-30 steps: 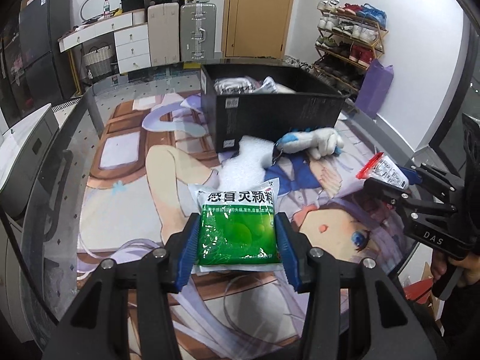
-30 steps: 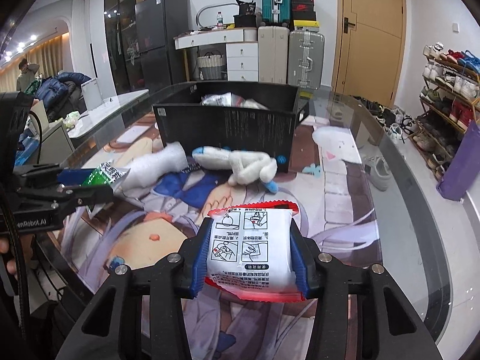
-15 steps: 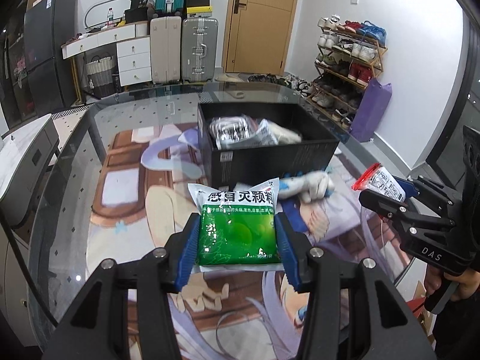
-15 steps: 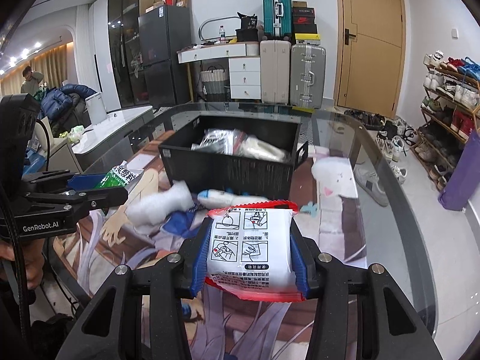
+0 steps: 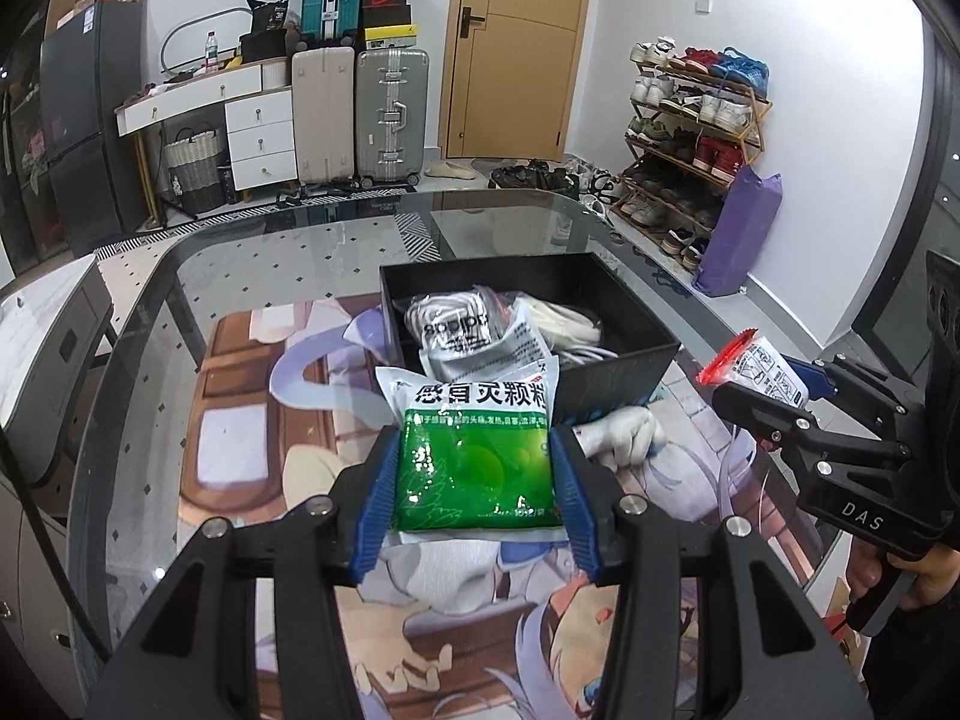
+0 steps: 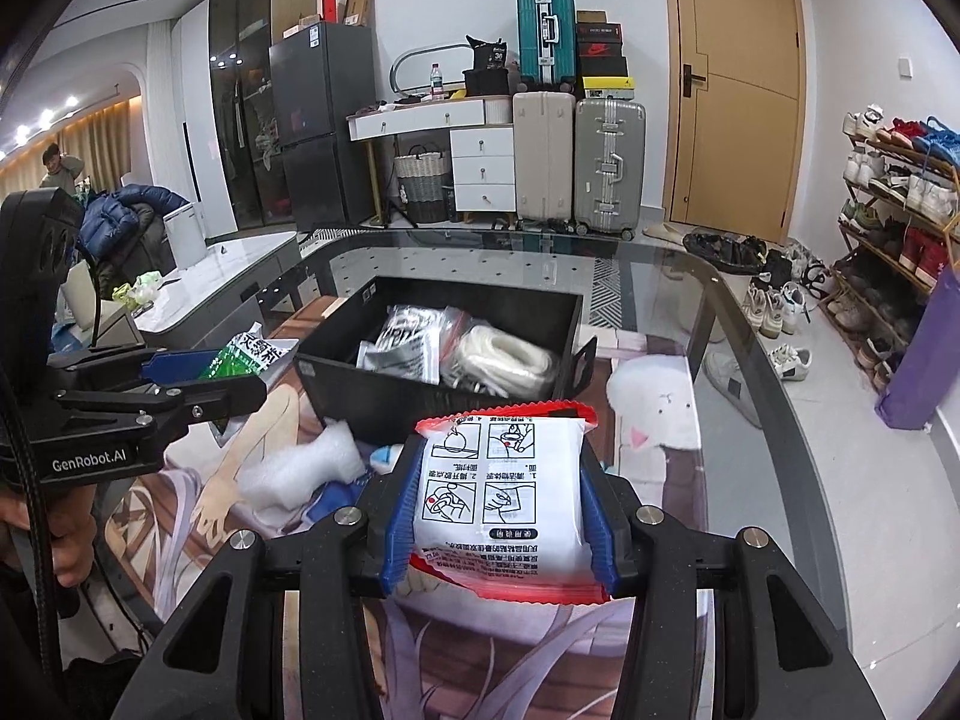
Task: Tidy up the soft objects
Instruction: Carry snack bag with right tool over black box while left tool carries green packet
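So our left claw (image 5: 474, 474) grips a green pouch (image 5: 477, 456), right claw (image 6: 498, 516) a white one (image 6: 501, 498); box (image 6: 384, 387) part-filled, plush (image 5: 624, 432) and foam (image 6: 300, 468) left.

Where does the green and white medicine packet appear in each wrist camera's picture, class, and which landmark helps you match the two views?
Left wrist view: the green and white packet sits centre, low, clamped between the left gripper jaws.
Right wrist view: the same packet shows at the left edge, mid-height, poking from the side-on left gripper.
Shared landmark: the black box holding bagged items, just beyond the packet in both.
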A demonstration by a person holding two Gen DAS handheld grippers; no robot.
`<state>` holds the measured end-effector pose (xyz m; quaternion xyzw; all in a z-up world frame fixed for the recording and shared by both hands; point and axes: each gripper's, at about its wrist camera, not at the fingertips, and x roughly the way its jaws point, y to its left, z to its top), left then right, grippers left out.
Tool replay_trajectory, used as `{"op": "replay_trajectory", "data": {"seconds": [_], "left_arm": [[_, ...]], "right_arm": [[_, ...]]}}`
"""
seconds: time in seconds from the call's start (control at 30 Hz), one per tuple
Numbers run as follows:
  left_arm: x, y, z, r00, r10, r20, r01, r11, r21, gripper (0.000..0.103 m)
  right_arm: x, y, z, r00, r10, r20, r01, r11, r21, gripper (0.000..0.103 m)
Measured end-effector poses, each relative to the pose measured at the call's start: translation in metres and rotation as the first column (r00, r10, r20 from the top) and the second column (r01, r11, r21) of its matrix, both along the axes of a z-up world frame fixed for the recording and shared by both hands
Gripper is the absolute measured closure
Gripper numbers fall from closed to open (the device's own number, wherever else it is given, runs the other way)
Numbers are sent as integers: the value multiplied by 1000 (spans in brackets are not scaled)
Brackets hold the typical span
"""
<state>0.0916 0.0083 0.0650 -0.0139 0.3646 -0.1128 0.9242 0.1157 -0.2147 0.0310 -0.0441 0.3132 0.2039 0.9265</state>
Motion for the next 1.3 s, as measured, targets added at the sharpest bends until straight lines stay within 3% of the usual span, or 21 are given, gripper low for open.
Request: {"op": "replay_trajectory", "data": {"seconds": [0.67, 1.3], "left_arm": [[38, -5, 17, 999, -12, 31, 12, 1000, 9, 55], [90, -23, 0, 999, -30, -15, 30, 999, 26, 55]], "right_arm": [[48, 1, 14, 1000, -14, 7, 14, 1000, -3, 56], [97, 28, 1, 998, 61, -15, -61, 998, -12, 56]]}}
